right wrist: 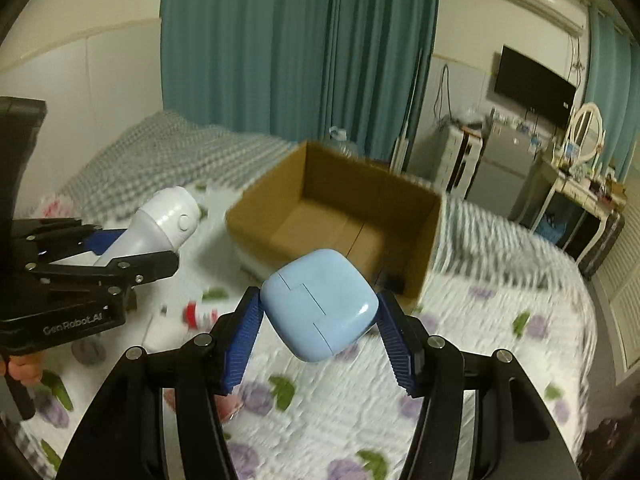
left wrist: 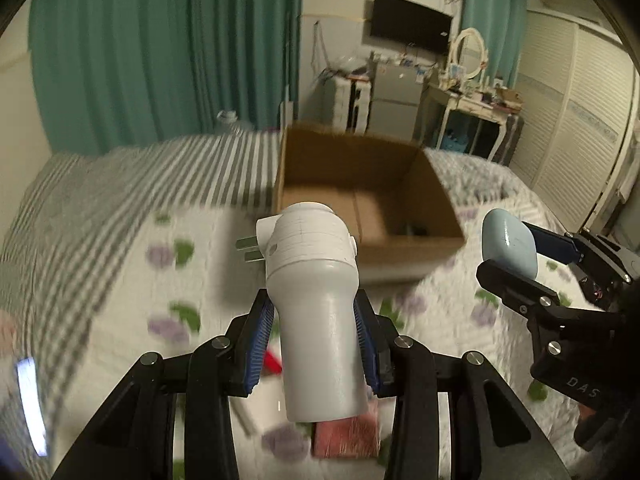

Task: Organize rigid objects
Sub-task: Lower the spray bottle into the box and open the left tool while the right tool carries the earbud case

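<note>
A: Currently, where are the white plug-in device point(left wrist: 316, 300) and the blue case point(right wrist: 320, 304)?

B: Both are held above the bed point(right wrist: 460, 360), short of the cardboard box point(right wrist: 340, 216). Left gripper point(left wrist: 316, 340) jaws are clamped on the device's narrow neck; right gripper point(right wrist: 320, 344) jaws are clamped on the case's sides.

A: Handling?

B: Probably light, stiff, glossy plastic. The rounded case may slip; grip its flat flanks.

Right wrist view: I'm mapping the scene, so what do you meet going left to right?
Left tool holding the white plastic plug-in device → light blue rounded case in the right tool → open brown cardboard box → white dressing table.
</note>
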The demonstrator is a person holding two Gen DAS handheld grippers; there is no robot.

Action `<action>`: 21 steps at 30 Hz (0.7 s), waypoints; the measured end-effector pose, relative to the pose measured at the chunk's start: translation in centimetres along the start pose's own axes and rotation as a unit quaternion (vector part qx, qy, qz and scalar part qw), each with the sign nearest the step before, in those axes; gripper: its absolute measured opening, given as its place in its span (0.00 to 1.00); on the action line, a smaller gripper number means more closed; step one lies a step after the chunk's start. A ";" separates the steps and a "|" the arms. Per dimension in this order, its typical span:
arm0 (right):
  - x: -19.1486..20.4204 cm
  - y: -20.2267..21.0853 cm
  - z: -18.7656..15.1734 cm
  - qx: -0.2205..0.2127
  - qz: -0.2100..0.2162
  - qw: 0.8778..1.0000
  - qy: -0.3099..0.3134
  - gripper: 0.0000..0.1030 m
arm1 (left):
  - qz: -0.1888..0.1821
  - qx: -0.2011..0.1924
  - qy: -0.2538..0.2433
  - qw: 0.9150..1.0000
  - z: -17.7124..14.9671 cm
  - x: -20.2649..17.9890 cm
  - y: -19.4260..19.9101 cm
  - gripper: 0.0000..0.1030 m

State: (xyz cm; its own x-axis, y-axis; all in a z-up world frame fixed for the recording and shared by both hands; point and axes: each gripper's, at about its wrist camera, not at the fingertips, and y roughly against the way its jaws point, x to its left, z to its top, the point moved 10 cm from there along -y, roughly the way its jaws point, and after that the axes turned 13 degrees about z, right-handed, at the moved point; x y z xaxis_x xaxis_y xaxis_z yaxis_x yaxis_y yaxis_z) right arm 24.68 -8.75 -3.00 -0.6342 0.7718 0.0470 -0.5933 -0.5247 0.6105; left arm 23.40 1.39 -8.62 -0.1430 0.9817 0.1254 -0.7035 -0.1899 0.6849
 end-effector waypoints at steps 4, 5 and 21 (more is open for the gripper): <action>-2.3 -0.5 3.4 -0.016 -0.008 1.000 0.008 0.56 | -0.002 -0.015 -0.011 1.000 4.9 -1.2 -1.1 0.39; -3.1 -0.8 4.3 -0.021 -0.013 1.000 0.009 0.56 | -0.004 -0.020 -0.014 1.000 6.1 -1.7 -1.7 0.39; -13.3 -10.8 7.2 0.003 -0.022 0.999 -0.026 0.56 | 0.000 -0.008 -0.095 0.995 9.2 -6.5 -15.9 0.39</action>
State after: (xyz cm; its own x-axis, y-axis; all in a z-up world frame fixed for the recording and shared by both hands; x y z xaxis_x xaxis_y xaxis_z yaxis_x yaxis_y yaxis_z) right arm 43.10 -10.80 -4.53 -0.5809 0.8116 0.0621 -0.6159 -0.4882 0.6183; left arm 41.91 -1.85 -13.74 -0.0105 0.9657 0.2595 -0.7147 -0.1887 0.6735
